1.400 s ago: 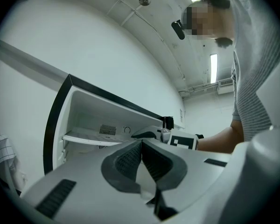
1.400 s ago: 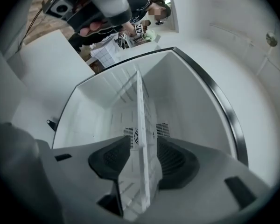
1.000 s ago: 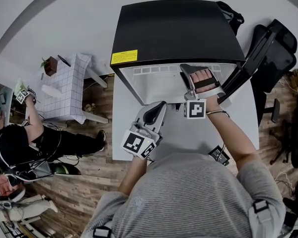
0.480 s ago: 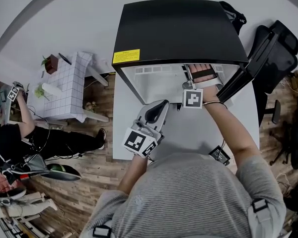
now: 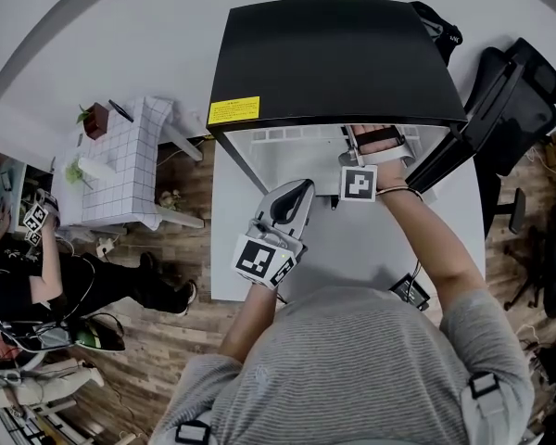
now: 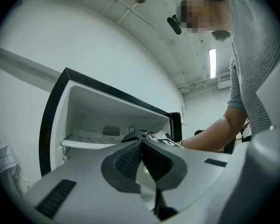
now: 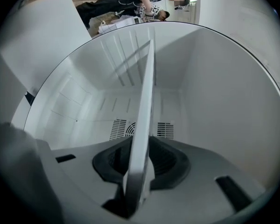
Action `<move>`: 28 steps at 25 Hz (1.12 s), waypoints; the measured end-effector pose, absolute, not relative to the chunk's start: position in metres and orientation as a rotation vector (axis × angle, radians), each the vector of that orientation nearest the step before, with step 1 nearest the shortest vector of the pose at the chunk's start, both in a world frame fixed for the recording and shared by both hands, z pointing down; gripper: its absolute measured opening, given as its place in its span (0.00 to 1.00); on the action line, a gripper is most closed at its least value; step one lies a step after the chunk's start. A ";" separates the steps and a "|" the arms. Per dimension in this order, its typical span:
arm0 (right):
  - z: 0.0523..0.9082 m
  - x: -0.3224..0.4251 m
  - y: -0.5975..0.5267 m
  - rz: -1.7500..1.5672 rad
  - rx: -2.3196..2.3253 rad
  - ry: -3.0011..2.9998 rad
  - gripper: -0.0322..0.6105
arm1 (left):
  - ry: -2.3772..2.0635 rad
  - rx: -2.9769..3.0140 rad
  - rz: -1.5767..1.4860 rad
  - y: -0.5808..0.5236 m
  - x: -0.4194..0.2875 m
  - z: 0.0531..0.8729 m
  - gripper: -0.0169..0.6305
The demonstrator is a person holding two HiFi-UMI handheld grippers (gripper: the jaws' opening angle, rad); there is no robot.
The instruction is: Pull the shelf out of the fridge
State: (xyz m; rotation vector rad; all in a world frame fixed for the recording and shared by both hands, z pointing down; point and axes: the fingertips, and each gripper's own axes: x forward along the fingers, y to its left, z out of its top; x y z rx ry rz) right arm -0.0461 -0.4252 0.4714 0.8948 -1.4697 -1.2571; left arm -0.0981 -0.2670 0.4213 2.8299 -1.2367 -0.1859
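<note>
A small black fridge (image 5: 338, 58) stands on a white table (image 5: 352, 248) with its door swung open to the right. Its white shelf (image 7: 147, 101) runs edge-on straight between my right gripper's (image 7: 139, 171) jaws. Those jaws have just been closing, and the pads now press on the shelf's front edge. From the head view the right gripper (image 5: 371, 135) reaches into the fridge's opening, fingertips hidden under the top. My left gripper (image 5: 292, 196) hovers in front of the opening, shut and empty. In the left gripper view the shelf (image 6: 86, 143) lies level inside, beyond that gripper (image 6: 141, 146).
The open fridge door (image 5: 445, 160) juts out at the right, with a black office chair (image 5: 524, 100) behind it. A small black object (image 5: 408, 290) lies on the table near my right elbow. A checked side table (image 5: 120, 165) and another person (image 5: 37, 286) are at the left.
My right gripper has pushed further into the fridge, so its fingers are now hidden under the top. The left gripper barely moved. The person at the left shifted.
</note>
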 end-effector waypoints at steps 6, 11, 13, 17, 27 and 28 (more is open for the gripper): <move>0.465 -0.043 -0.427 -1.281 0.968 -1.480 0.11 | -1.269 2.807 -0.208 -0.272 -0.104 0.422 0.04; 0.466 -0.037 -0.428 -1.286 0.968 -1.438 0.11 | -1.260 2.803 -0.208 -0.268 -0.102 0.423 0.04; 0.464 -0.040 -0.427 -1.270 0.979 -1.471 0.11 | -1.257 2.803 -0.208 -0.267 -0.102 0.422 0.04; 0.465 -0.038 -0.427 -1.263 0.980 -1.458 0.11 | -1.248 2.802 -0.212 -0.265 -0.101 0.420 0.04; 0.464 -0.035 -0.427 -1.238 0.990 -1.450 0.11 | -1.229 2.803 -0.210 -0.257 -0.097 0.415 0.04; 0.464 -0.034 -0.427 -1.232 0.992 -1.454 0.11 | -1.230 2.802 -0.209 -0.256 -0.097 0.415 0.04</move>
